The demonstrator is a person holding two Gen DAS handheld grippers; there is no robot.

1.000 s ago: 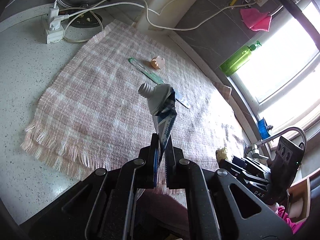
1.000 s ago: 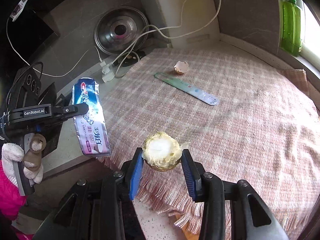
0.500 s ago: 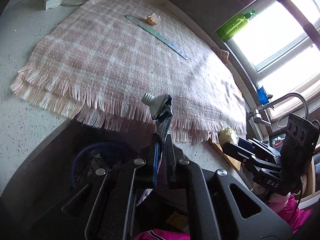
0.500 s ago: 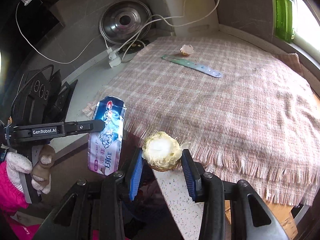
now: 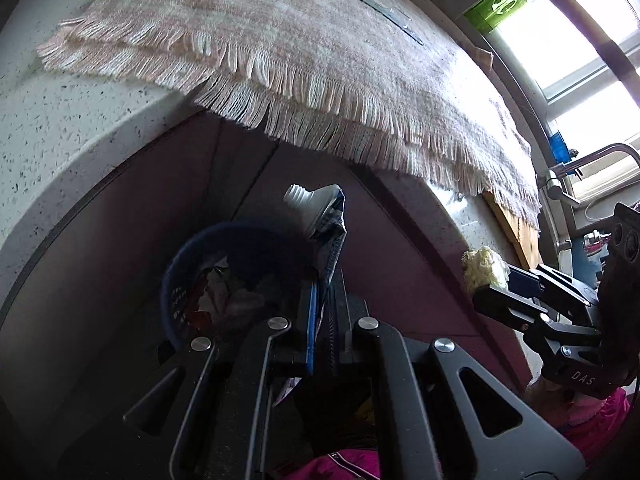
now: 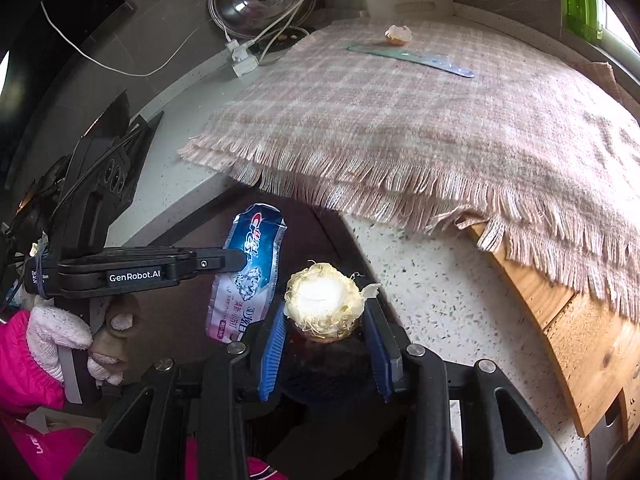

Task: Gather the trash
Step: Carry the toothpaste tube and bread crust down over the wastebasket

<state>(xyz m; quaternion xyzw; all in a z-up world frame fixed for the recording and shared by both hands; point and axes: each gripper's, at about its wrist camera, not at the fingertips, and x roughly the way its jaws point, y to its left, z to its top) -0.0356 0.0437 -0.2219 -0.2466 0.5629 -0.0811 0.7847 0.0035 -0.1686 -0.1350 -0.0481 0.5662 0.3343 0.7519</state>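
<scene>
Both grippers lower now, toothpaste tube (image 5: 328, 216) above blue bin (image 5: 192, 280)

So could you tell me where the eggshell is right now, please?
In the right wrist view the eggshell sits at the far edge of the checked cloth, just beyond the long green strip, near the back wall.

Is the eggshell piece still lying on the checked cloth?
Yes, the eggshell piece lies on the checked cloth, next to the long flat strip.

A speckled pale countertop (image 6: 432, 280) under a fringed checked cloth (image 6: 400, 120), bright window (image 5: 592, 40) behind.
</scene>
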